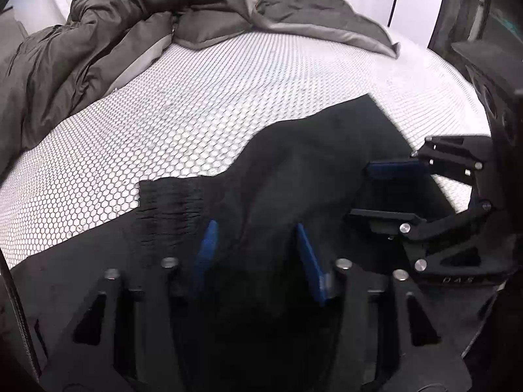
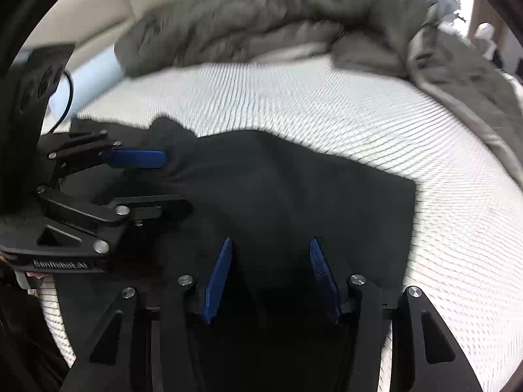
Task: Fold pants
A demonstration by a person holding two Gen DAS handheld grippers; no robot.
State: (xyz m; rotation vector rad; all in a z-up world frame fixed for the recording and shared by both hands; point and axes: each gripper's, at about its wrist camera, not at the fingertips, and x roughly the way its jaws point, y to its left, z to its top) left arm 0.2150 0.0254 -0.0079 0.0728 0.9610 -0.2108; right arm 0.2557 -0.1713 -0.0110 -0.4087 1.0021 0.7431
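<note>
Dark pants (image 1: 294,163) lie spread on a white honeycomb-patterned mattress (image 1: 163,114), their ribbed waistband (image 1: 170,202) towards the left. My left gripper (image 1: 255,225) points down onto them, blue pads part-way apart with a ridge of the dark cloth pinched between them. In the right wrist view the pants (image 2: 294,179) fill the middle. My right gripper (image 2: 271,240) grips another bunch of the same cloth. The two grippers work side by side: the right gripper (image 1: 359,191) shows at the right edge, the left gripper (image 2: 176,181) at the left.
A crumpled grey duvet (image 1: 98,49) is heaped along the far side of the mattress (image 2: 327,104) and down its right side (image 2: 457,75). A grey pillow (image 1: 209,29) lies against it. Bare mattress stretches between the pants and the duvet.
</note>
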